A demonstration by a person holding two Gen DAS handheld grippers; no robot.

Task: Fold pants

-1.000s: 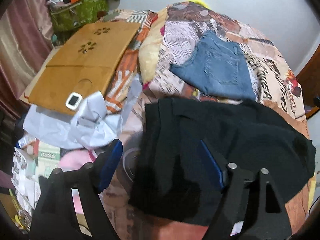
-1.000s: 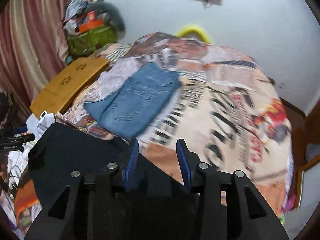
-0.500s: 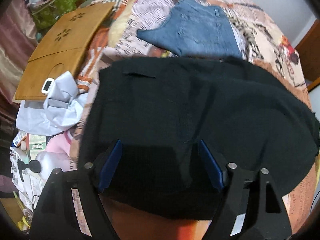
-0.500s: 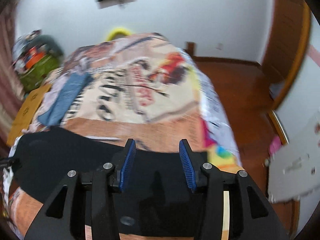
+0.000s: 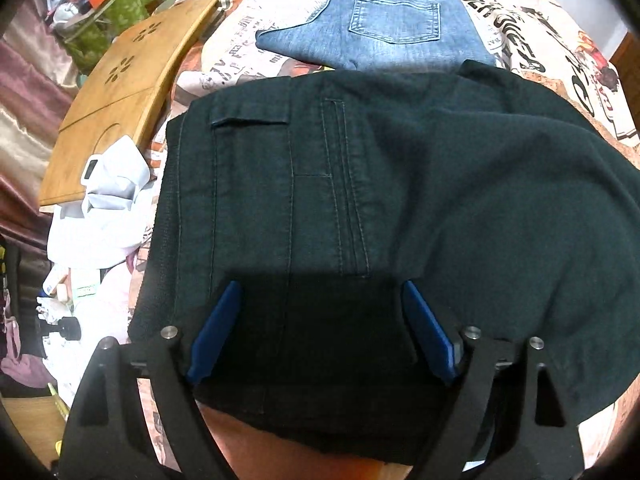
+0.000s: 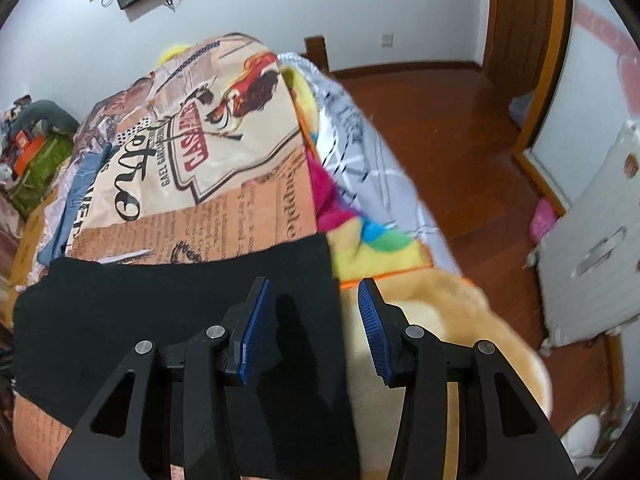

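Left-wrist view puts your left gripper (image 5: 320, 332) above the black pants (image 5: 400, 200). Its jaws have just been opening and stand wide, with cloth below them but unpinched. Ahead of it lie folded jeans (image 5: 384, 20); off to its left, a wooden board (image 5: 120, 100) and a white shirt (image 5: 108, 200). Right-wrist view alone shows your right gripper (image 6: 316, 320), released, straddling the pants' end edge (image 6: 200, 300) on the bedspread (image 6: 220, 152), with wooden floor (image 6: 440, 120) to its right.
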